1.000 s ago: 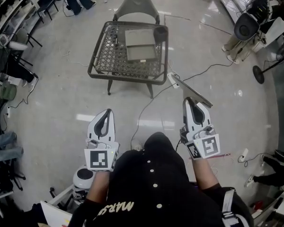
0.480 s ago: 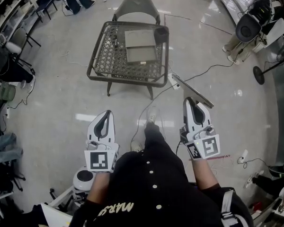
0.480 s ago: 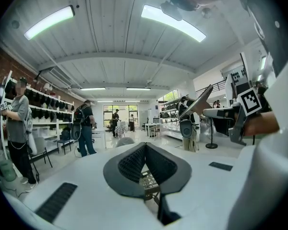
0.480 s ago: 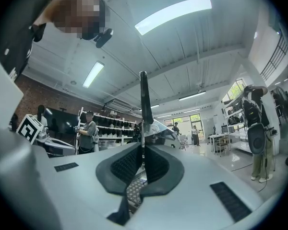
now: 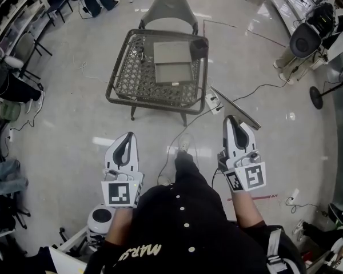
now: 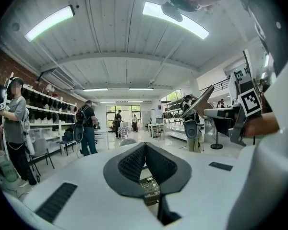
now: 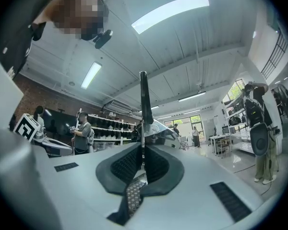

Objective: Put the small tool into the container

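Glossy pale floor (image 5: 74, 124), workshop hall. A mesh table (image 5: 117, 90) sits upper centre of the head view with a chair (image 5: 170, 7) behind it. A grey box (image 5: 172, 61) in two flat halves lies on the tabletop, and a dark cup (image 5: 198, 45) stands just beside it at the table's upper right corner.

My right gripper (image 5: 233, 120) is at lower right of centre, jaws pinched on the small tool (image 5: 223, 99), a thin flat blade. Its long axis runs diagonally, from upper left near the table's near right leg down to the lower right, across the gripper tip. The tool is well apart from the box.

My left gripper (image 5: 128, 137) is at lower left with its pads pressed together on nothing.

Room to move: open floor between both grippers and the table's near edge, crossed by a cable (image 5: 257, 87). A fan on a stand (image 5: 306, 39) is off at the upper right.

Per view:
- **Head view:** the only one that shows the tabletop and box from above.
- **Right gripper view:** the tool (image 7: 144, 109) is edge-on, a thin upright line rising out of the closed right gripper (image 7: 143, 150).
- **Left gripper view:** the closed left gripper (image 6: 145, 146), with the tool (image 6: 201, 99) in side view at right, slanting up.
- **Both gripper views:** they look level into the hall, at ceiling lights, shelves and people.
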Motion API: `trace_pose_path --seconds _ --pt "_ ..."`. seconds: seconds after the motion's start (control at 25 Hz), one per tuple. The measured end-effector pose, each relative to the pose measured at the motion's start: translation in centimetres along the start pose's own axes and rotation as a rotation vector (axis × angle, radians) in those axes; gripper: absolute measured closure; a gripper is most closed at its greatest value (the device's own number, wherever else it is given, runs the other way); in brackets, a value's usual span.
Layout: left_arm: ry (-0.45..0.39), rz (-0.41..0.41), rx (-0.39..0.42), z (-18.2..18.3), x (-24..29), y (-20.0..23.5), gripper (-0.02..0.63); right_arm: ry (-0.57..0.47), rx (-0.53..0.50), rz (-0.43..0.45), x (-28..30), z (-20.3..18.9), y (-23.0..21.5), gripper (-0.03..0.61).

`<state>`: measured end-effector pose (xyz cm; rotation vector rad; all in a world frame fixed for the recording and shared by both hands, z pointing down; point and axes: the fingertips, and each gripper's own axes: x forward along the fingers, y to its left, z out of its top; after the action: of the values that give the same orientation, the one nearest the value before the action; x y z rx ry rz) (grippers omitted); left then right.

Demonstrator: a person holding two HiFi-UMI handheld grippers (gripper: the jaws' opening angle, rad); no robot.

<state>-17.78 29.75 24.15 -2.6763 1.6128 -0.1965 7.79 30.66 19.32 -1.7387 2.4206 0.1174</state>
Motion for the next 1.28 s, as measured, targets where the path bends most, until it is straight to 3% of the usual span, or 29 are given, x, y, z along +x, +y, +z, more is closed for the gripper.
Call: trace_pose_path --seconds 0.56,1.28 --pt "0.012 0.002 -0.003 0.5 9.1 2.1 0.588 0.013 -0.005 -0.018 7.4 -1.9 -5.6 0.563" --pt "0.013 0.05 0.008 4.0 20.7 4.8 0.588 -0.013 -0.006 0.053 19.1 -0.8 -12.3 0.563"
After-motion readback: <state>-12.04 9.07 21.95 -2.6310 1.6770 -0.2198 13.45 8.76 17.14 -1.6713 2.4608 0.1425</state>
